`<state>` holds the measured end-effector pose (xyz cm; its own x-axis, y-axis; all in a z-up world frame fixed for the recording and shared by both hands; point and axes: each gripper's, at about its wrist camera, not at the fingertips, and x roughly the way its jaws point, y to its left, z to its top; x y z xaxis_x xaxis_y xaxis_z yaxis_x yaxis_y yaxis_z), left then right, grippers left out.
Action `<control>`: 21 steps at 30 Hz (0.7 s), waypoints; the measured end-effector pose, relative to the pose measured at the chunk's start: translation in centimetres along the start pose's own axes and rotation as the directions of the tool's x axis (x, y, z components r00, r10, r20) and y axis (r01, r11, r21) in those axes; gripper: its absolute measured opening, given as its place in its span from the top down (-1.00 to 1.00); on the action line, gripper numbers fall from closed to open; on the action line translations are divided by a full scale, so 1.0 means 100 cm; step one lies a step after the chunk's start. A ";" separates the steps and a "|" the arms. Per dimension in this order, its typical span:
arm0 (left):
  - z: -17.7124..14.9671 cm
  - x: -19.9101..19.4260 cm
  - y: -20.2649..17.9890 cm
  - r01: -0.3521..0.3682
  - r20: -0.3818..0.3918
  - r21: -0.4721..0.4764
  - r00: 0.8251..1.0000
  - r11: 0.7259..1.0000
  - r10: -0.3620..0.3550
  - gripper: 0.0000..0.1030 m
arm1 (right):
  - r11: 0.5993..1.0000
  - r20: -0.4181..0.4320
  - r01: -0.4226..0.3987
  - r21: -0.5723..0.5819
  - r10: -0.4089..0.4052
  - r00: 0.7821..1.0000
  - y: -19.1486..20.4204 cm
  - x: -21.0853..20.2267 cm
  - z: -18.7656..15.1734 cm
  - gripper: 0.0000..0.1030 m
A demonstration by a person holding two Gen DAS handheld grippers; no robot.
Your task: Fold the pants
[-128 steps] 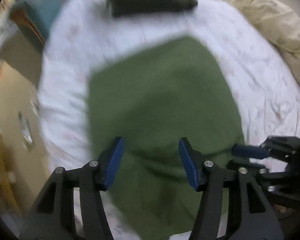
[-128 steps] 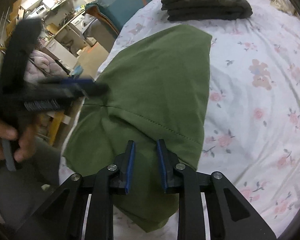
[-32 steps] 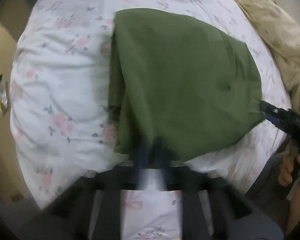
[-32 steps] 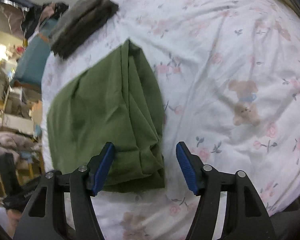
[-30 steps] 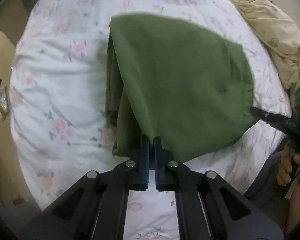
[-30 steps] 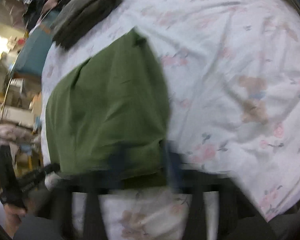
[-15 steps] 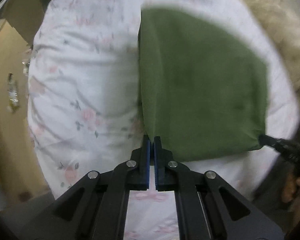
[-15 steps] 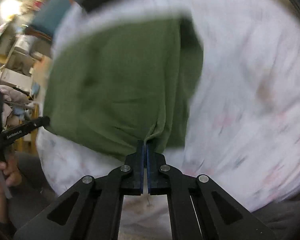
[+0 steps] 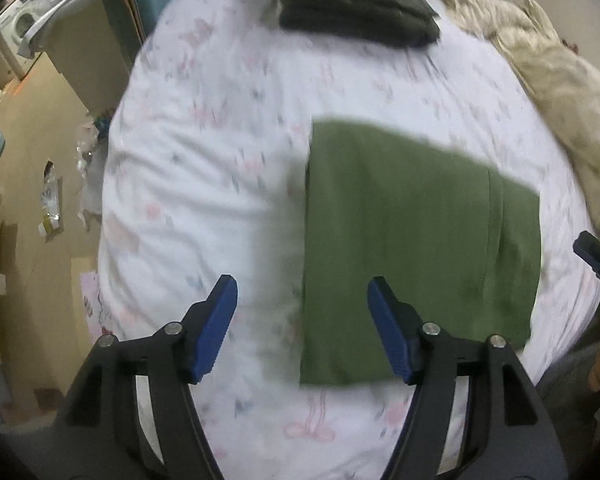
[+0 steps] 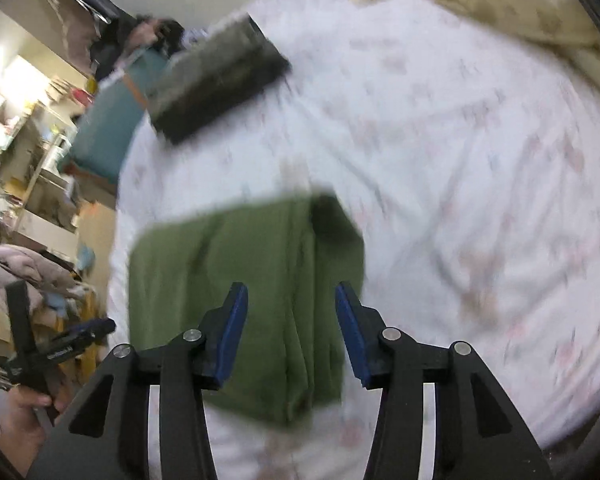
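Left wrist view is showing my left claw (image 9: 302,330) spread wide, holding nothing; the folded green pants (image 9: 416,248) are lying on the flowered bedsheet (image 9: 204,168) just ahead. My right claw (image 10: 288,330) is spread too, hovering above the pants (image 10: 244,280).

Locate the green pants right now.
The folded green pants lie flat on the floral sheet, right of centre in the left wrist view, nearer than the dark folded stack; both grippers are open above them.
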<state>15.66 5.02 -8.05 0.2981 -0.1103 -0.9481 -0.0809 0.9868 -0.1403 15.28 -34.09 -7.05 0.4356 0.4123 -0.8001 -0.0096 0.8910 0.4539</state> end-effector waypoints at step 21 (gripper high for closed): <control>0.084 0.068 -0.010 0.136 -0.012 -0.022 0.991 0.990 -0.137 1.00 | 0.999 -0.096 -0.040 -0.033 0.036 0.995 0.001 0.078 0.050 0.97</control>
<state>25.77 4.24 -11.95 0.2954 -0.2454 -0.9233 -0.0604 0.9597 -0.2744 23.13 -31.70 -11.28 0.3466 0.4609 -0.8170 -0.0570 0.8797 0.4721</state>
